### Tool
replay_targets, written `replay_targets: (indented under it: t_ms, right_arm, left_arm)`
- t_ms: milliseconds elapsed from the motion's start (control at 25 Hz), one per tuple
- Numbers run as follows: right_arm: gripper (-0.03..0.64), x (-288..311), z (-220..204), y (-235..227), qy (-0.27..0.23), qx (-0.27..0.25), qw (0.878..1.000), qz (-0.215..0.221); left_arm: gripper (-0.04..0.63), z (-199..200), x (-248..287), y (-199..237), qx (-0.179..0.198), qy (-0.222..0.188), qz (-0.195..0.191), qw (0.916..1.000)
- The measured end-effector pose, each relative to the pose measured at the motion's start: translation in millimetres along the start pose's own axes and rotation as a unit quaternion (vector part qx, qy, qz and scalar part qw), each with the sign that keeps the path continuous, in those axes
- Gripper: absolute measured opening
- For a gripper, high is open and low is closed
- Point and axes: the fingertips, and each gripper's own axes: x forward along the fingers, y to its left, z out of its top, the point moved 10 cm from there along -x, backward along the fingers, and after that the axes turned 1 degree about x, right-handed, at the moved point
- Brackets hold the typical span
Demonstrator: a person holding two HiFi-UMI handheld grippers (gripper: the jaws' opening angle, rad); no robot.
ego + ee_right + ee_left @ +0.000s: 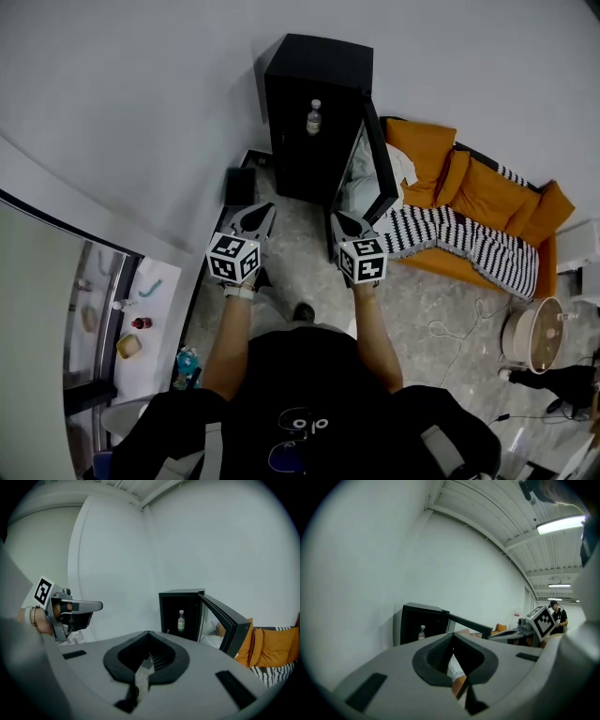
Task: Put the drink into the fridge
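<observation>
Room: Pale wall [141, 112] behind, grey floor [309, 225] below, and the person stood back from the fridge, squarely facing it.
Table: Far left, a white table [164, 305] carried a few small bottles and a bowl. It sat well apart from the action, and nothing on it was being reached for.
Left hand-held gripper [261, 212]: It was held up in front of the body with its jaws pressed together on nothing. Its own view showed only the fridge beyond the tips. It looked parked, with no job in hand.
Fridge [309, 84]: The black box was set against the wall, its open front turned toward the person, so the inside was in plain sight from both gripper views.
Drink [314, 117]: And there it was, a small bottle upright inside the fridge, well apart from both grippers. By my reading it had been placed and the main step was done.
Right hand-held gripper [337, 217]: It was level with the left one and pointed at the fridge, with its jaws closed tight and empty. That fits a tool that had nothing left to carry.
Door [375, 169]: It was swung wide to the right, which is why the bottle showed so clearly. Shutting it looked like the only step left, and closed jaws would do for a push.
Sofa [487, 187]: The orange sofa, with a striped blanket [469, 244] over it, sat just beside the door's free edge.
</observation>
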Motion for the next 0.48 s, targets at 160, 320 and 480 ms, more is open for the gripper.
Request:
replay_targets:
  t_ms: [160, 320, 480]
  right_arm:
    - [0.008, -4.8, -2.7, -1.8, -0.002, 0.004, 1.000, -0.002]
    - [0.008, -4.2, -2.4, -3.7, -0.003, 0.007, 1.000, 0.000]
    - [0.008, -2.7, -4.8, -2.4, -0.005, 0.006, 1.000, 0.002]
  left_arm:
    - [0.006, 0.7, -0.3, -3.3, 0.004, 0.002, -0.002, 1.0000]
    - [0.006, 2.3, 1.0, -2.8, 0.007, 0.003, 0.000, 1.0000]
    - [0.006, 1.9, -1.6, -1.6, 0.007, 0.003, 0.002, 1.0000]
